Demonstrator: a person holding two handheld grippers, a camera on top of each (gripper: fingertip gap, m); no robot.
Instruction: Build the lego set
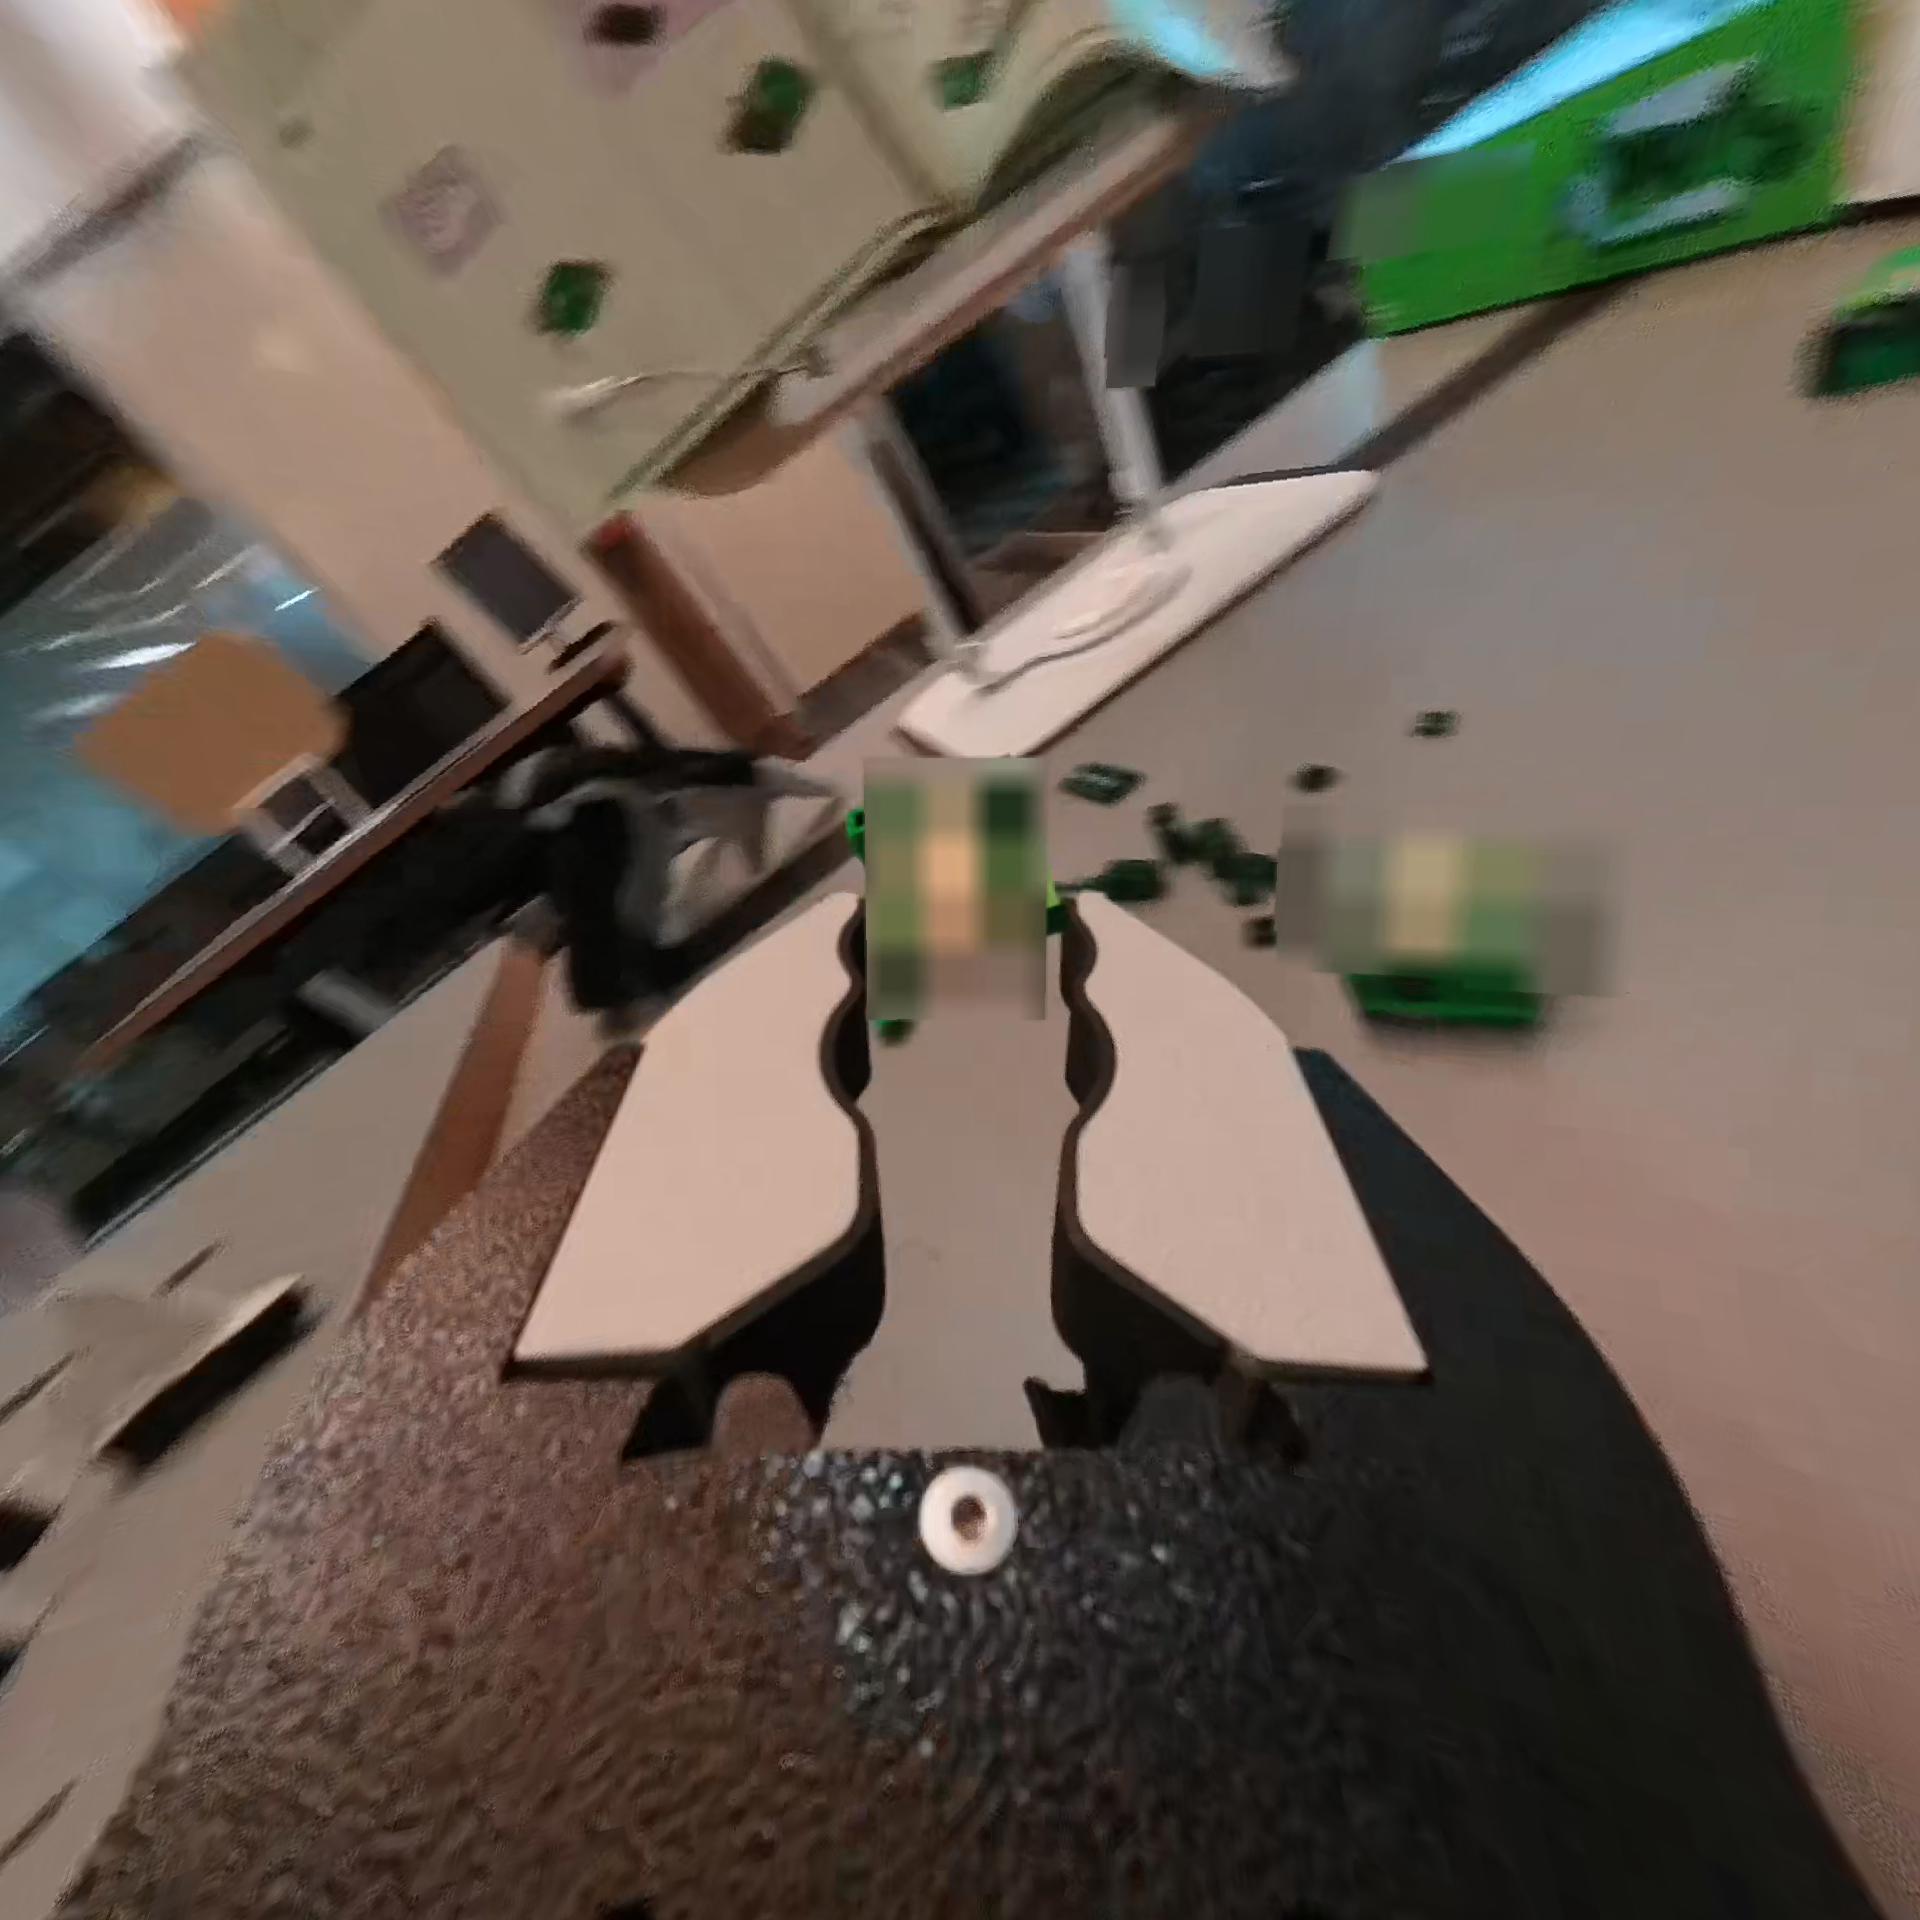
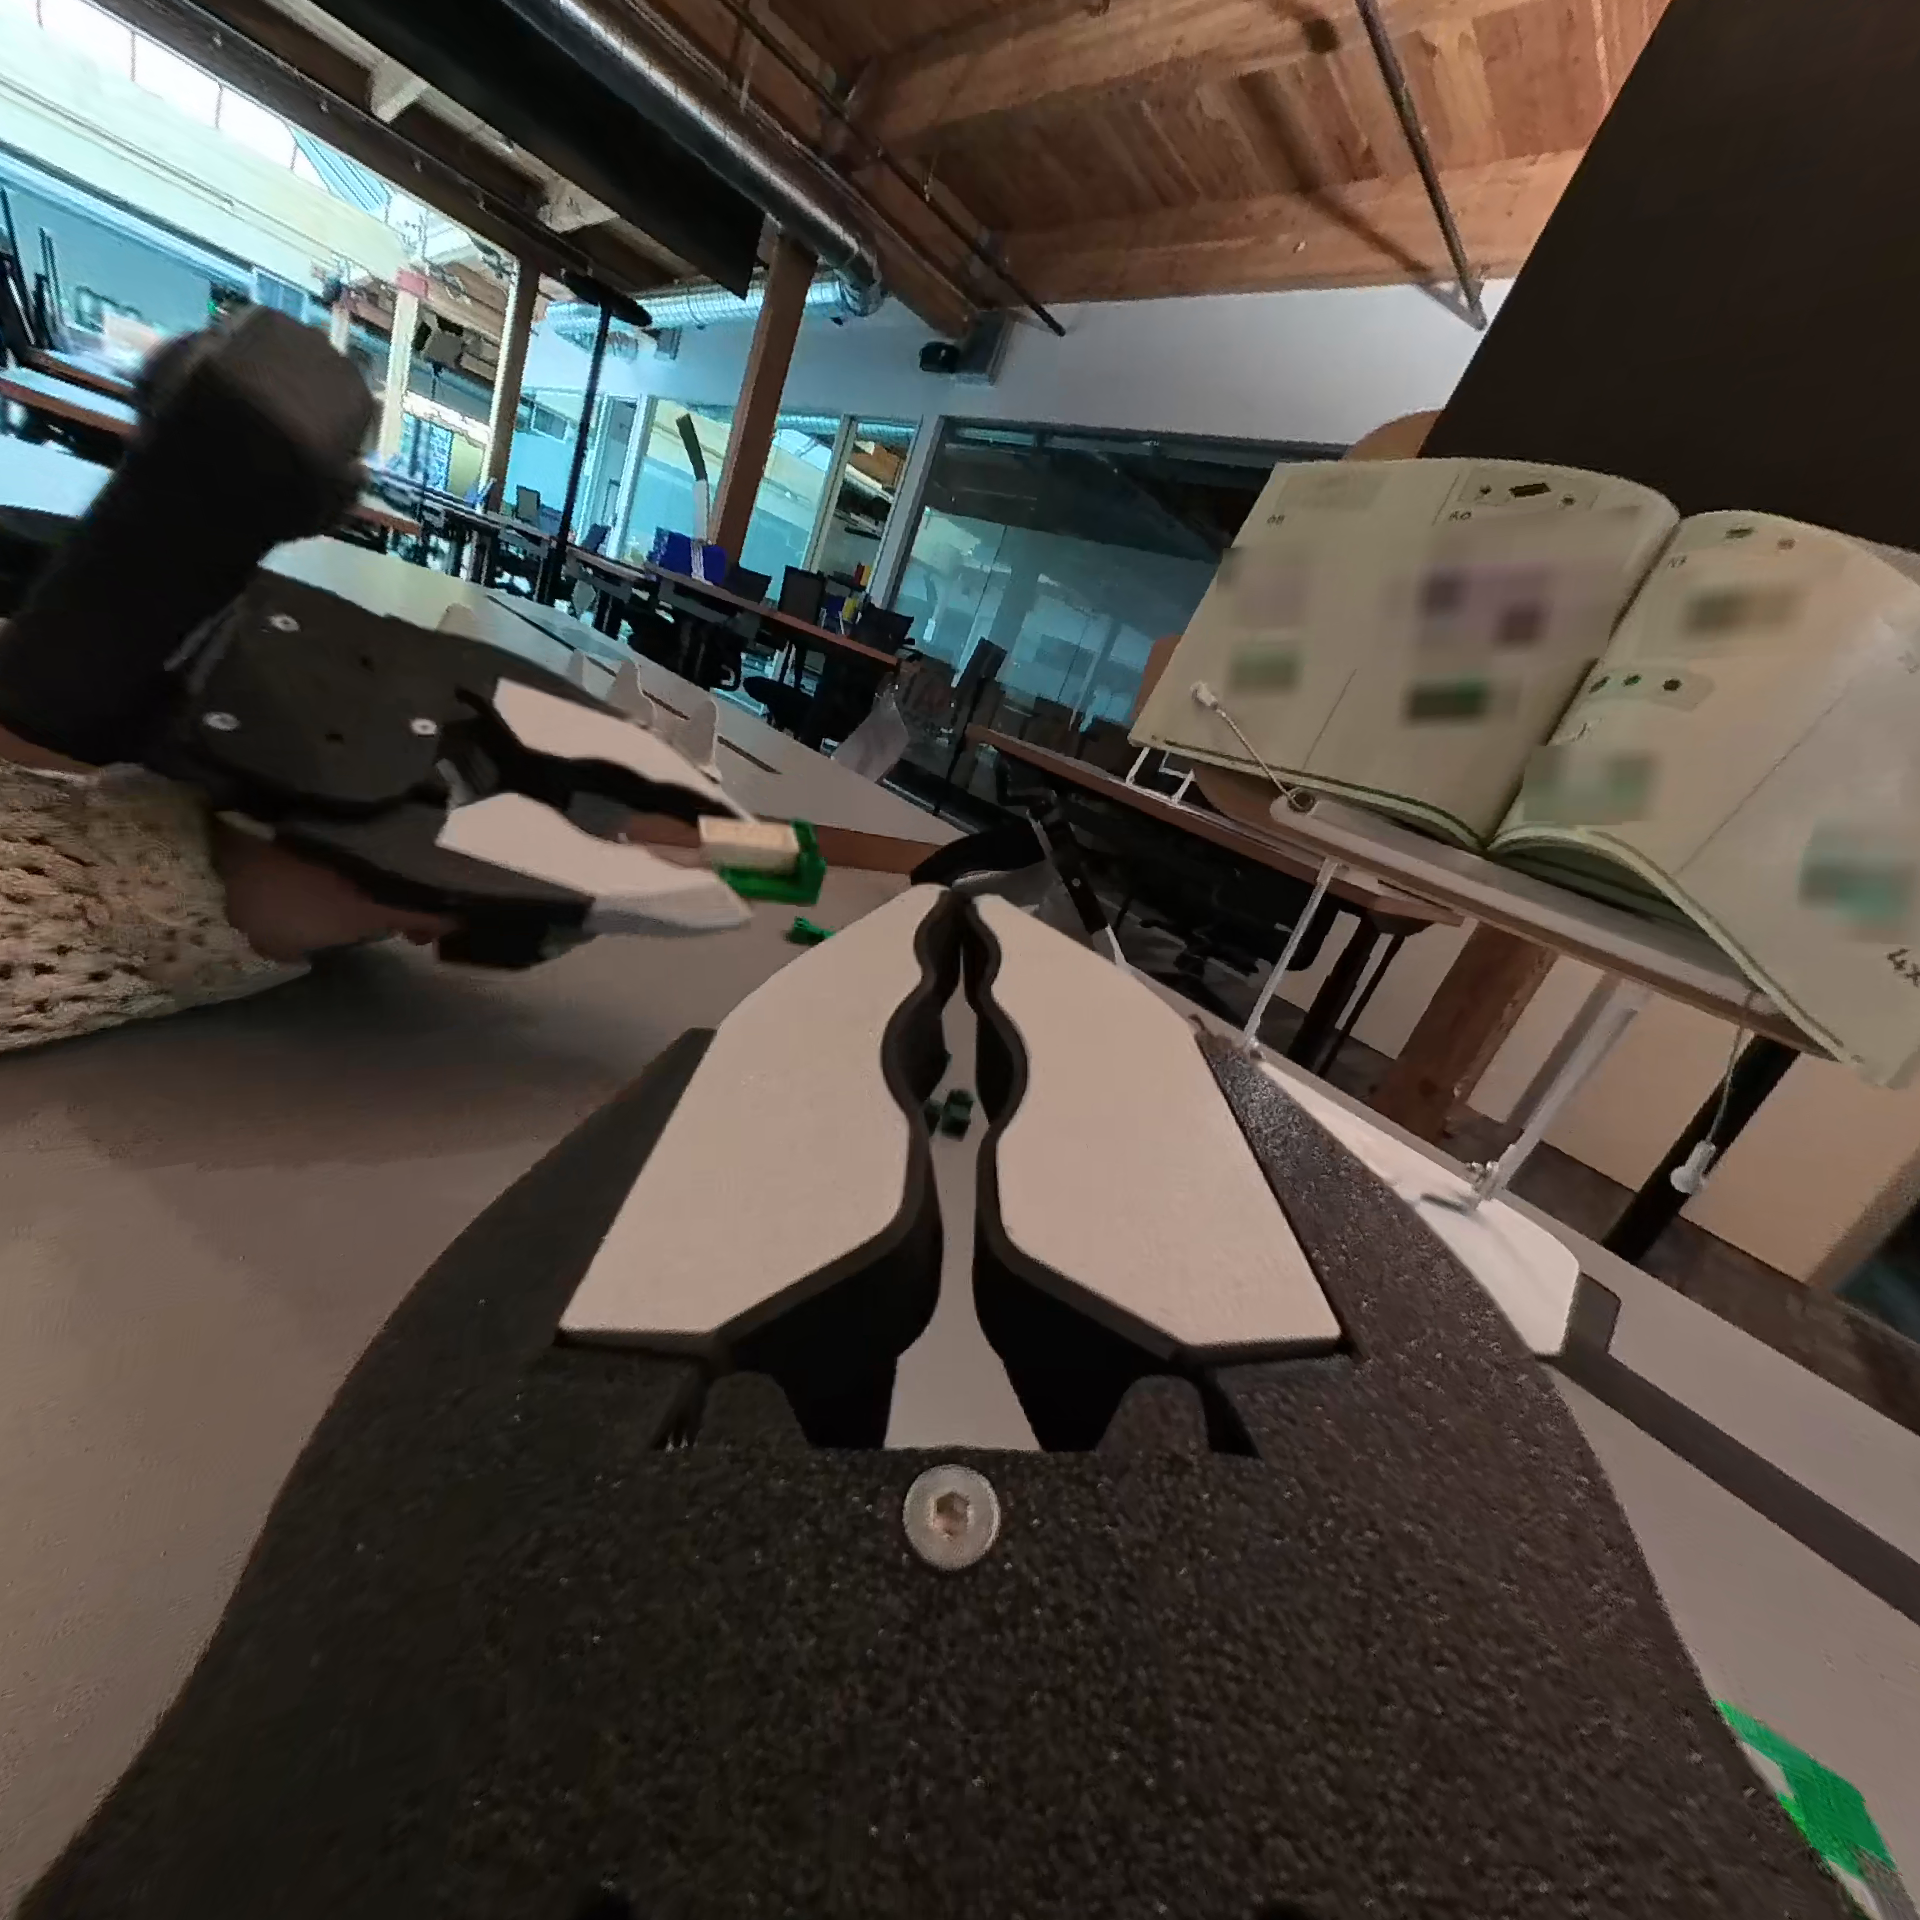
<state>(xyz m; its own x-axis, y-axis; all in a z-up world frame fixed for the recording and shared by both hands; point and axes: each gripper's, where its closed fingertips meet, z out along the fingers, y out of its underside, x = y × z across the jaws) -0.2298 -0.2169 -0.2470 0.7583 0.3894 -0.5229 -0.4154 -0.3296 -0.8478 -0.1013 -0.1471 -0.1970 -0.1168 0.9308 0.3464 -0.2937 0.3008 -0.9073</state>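
Observation:
My left gripper (image 1: 961,914) is shut on a small green and tan lego assembly. In the left wrist view a mosaic patch covers most of it and only green edges (image 1: 856,828) poke out. The right wrist view shows that gripper (image 2: 732,857) at the left, held by a hand in a knitted sleeve, with the assembly (image 2: 774,868) between its fingertips just above the grey table (image 2: 260,1195). My right gripper (image 2: 961,906) is shut, its fingertips are together and nothing shows between them. It hovers low over the table, to the right of the left gripper.
Loose dark green pieces (image 1: 1205,842) and a green build (image 1: 1444,997) lie on the table ahead. A small green piece (image 2: 808,930) lies under the left gripper. An open instruction book (image 2: 1455,665) rests on a stand at the right. A green box (image 1: 1621,187) stands far back. One gripper's finger ends stand about 15 cm off the other's.

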